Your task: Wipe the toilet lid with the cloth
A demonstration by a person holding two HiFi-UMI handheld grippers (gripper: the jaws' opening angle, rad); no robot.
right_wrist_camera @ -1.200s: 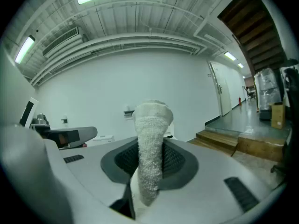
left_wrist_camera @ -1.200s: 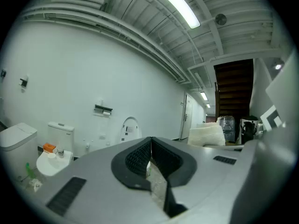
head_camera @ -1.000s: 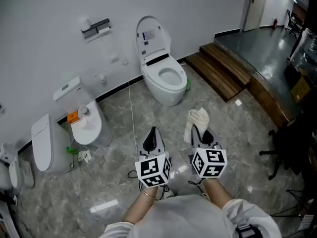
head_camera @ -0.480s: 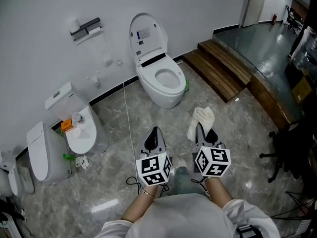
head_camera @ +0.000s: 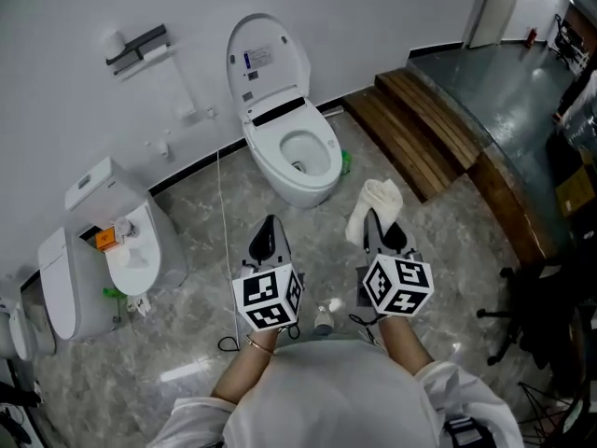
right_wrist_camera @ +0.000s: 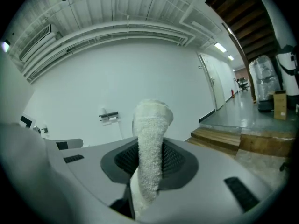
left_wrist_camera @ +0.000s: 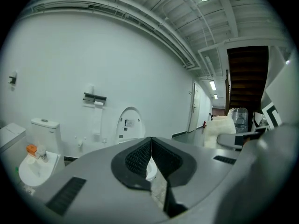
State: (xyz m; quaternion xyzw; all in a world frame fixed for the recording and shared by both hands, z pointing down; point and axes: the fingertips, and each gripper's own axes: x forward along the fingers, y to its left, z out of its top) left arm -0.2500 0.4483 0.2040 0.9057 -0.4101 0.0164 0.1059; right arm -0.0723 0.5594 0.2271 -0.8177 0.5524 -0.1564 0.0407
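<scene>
Toilet lid point(head_camera: 268, 56) stands raised against the white wall point(head_camera: 392, 7) at 12 o'clock in the head view, above its open bowl point(head_camera: 312, 183). A sticker point(head_camera: 254, 59) on it carries print too small to read. Grey marbled floor point(head_camera: 457, 241) spreads below, with wooden steps point(head_camera: 424, 124) at 2 o'clock and a second toilet point(head_camera: 103, 183) at 9 o'clock. The left gripper point(head_camera: 268, 227) is pressed together and empty. The right gripper point(head_camera: 378, 230) pinches the white cloth point(head_camera: 377, 202), well apart from the lid.
</scene>
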